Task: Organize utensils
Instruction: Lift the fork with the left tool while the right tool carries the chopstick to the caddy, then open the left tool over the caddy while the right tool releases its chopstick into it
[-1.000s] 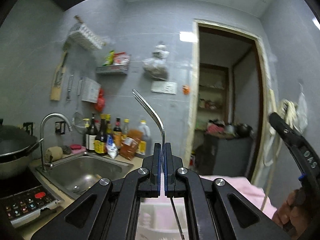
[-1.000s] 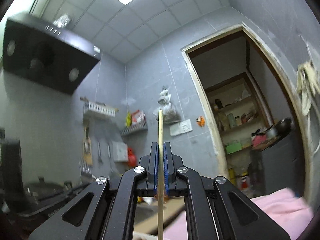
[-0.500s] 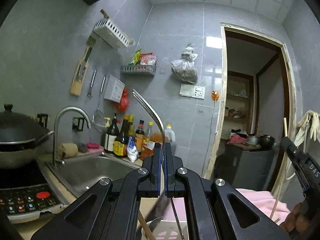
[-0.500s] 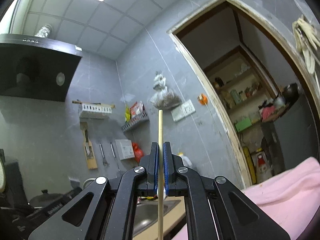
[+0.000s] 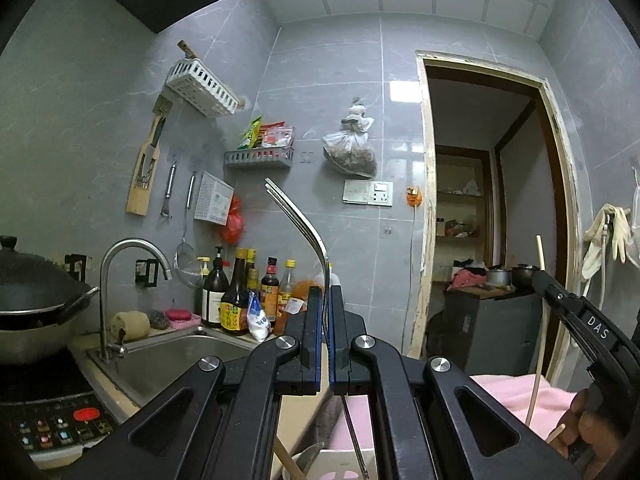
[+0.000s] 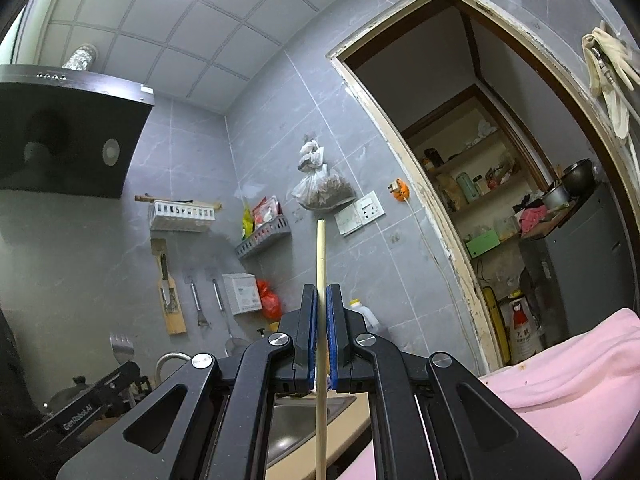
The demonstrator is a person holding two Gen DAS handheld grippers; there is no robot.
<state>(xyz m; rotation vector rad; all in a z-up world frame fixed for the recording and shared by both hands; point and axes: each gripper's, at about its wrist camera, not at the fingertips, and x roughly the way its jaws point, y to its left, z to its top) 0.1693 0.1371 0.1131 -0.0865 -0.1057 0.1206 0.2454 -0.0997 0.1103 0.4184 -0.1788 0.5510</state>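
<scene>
My left gripper is shut on a steel fork; its tines curve up and to the left above the jaws and its thin handle runs down below them. My right gripper is shut on a pale wooden chopstick that stands upright through the jaws. In the left wrist view the right gripper shows at the right edge with the chopstick, a hand under it. The fork's tines and the left gripper's body appear low at the left of the right wrist view. A white container with a wooden stick and a metal utensil lies below my left gripper.
A steel sink with a curved tap lies at the left, sauce bottles behind it, a wok and an induction hob further left. Pink cloth covers the surface at the right. A doorway opens behind.
Both views have shifted: the sink and wall now sit further left and higher, and the right gripper with its chopstick has come into fuller view. Both grips are unchanged.
</scene>
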